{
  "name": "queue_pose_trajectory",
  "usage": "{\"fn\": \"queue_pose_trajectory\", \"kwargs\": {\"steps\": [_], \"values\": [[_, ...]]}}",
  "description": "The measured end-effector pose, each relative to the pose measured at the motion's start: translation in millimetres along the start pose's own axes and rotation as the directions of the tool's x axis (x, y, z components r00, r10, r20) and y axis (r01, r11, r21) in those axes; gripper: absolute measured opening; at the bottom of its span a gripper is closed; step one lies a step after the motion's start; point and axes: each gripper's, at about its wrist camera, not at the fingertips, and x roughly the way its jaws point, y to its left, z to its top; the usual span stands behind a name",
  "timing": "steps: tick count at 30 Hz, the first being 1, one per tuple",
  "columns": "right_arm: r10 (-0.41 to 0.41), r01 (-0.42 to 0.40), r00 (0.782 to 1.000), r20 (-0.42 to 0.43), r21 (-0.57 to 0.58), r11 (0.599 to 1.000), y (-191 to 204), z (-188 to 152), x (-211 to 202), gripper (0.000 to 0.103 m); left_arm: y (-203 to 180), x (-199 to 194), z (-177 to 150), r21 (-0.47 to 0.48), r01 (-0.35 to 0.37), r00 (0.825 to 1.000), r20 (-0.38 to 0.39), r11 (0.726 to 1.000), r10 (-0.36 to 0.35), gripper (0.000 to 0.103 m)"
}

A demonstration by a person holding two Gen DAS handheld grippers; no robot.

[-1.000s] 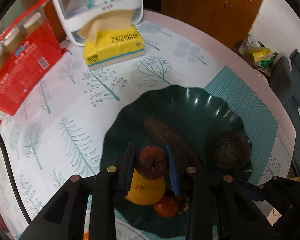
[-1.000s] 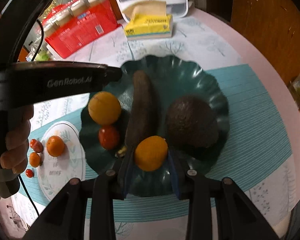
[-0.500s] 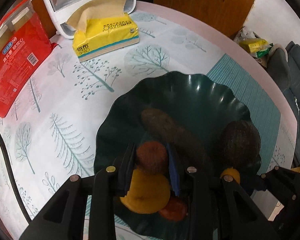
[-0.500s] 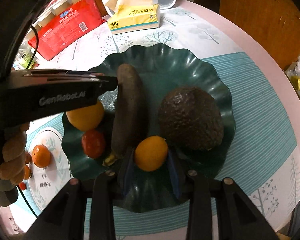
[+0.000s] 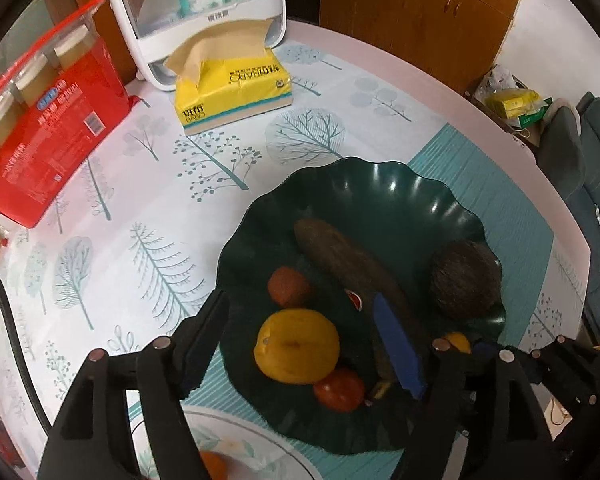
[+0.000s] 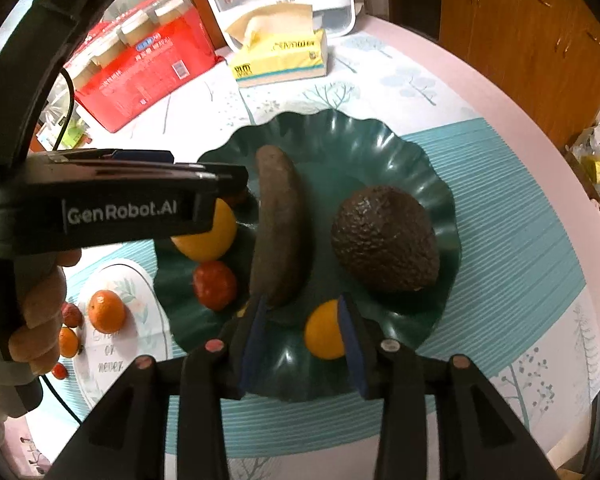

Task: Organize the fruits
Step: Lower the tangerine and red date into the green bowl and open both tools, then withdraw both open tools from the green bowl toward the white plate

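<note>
A dark green scalloped plate [image 5: 380,188] [image 6: 340,140] holds a dark banana [image 5: 348,264] [image 6: 278,224], an avocado [image 5: 464,280] [image 6: 384,236], a large orange [image 5: 296,344] [image 6: 208,236], a tomato [image 5: 338,388] [image 6: 214,284], a reddish-brown fruit [image 5: 288,286] and a small orange [image 6: 324,334] [image 5: 456,342]. My left gripper [image 5: 300,344] is open and empty above the large orange. My right gripper [image 6: 302,340] is open; the small orange lies on the plate against its right finger.
A white plate [image 6: 112,344] at the left holds several small oranges [image 6: 106,310] and red fruits. A yellow tissue box [image 5: 232,88], a red package [image 5: 48,120] and a white appliance [image 5: 196,12] stand at the back. The table edge [image 5: 500,128] runs along the right.
My left gripper opened and let the reddish-brown fruit down onto the plate. My right gripper opened and released the small orange onto the plate's near rim.
</note>
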Motion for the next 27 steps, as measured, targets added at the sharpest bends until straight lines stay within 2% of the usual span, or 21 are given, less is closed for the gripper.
{"fn": "queue_pose_trajectory", "kwargs": {"steps": [9, 12, 16, 21, 24, 27], "values": [[0.001, 0.000, 1.000, 0.025, -0.038, 0.999, 4.3, -13.6, -36.6, 0.040, -7.7, -53.8, -28.1, -0.059, 0.022, 0.999, 0.032, 0.998, -0.020, 0.083], [0.008, -0.006, 0.999, 0.031, -0.053, 0.999, 5.5, -20.9, -50.6, 0.040, -8.5, -71.3, -41.0, -0.084, 0.024, 0.999, 0.037, 0.996, -0.021, 0.088], [0.017, -0.015, 1.000, 0.025, -0.074, 0.997, 8.2, -30.4, -68.4, 0.040, -8.9, -98.6, -67.2, -0.125, 0.012, 0.999, 0.035, 0.992, -0.008, 0.088], [0.038, -0.033, 0.998, 0.041, -0.127, 0.991, 15.6, -40.9, -92.6, 0.040, -2.0, -134.6, -102.6, -0.203, 0.037, 0.996, 0.087, 0.978, -0.020, 0.088], [0.059, -0.051, 0.997, 0.044, -0.158, 0.986, 22.3, -45.2, -101.9, 0.040, 6.0, -157.5, -125.4, -0.244, 0.013, 0.994, 0.112, 0.970, 0.015, 0.088], [0.081, -0.073, 0.996, 0.035, -0.197, 0.978, 33.8, -48.7, -106.4, 0.040, 16.5, -178.7, -148.3, -0.281, -0.053, 0.988, 0.121, 0.958, 0.091, 0.088]]}}
